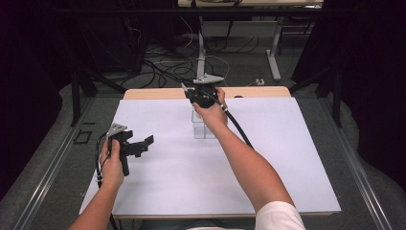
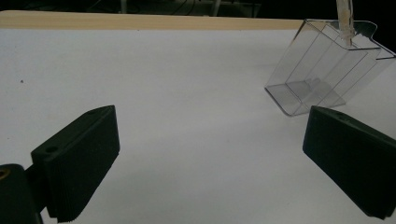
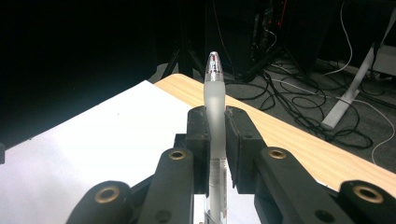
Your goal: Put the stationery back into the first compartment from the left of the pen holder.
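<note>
Right gripper view has my right gripper (image 3: 215, 123) clamped tight on a frosted clear pen (image 3: 215, 98), the two black pads pressing its barrel from either side while its pointed tip sticks up past them toward the wooden table edge (image 3: 299, 140) and the cables on the floor beyond. From the high view, that same gripper (image 1: 191, 92) sits at the far side of the white table sheet (image 1: 268, 158), directly above a clear plastic holder (image 1: 203, 125) that stands near the far middle of the sheet. My left gripper (image 1: 142, 144) hovers low over the near left part of the sheet, well apart from the holder, its jaws spread wide with nothing between them. Looking along those open jaws in the left gripper view, I see the holder (image 2: 322, 74) with its inner dividers, and the pen's lower end (image 2: 346, 22) dipping into its open top.
</note>
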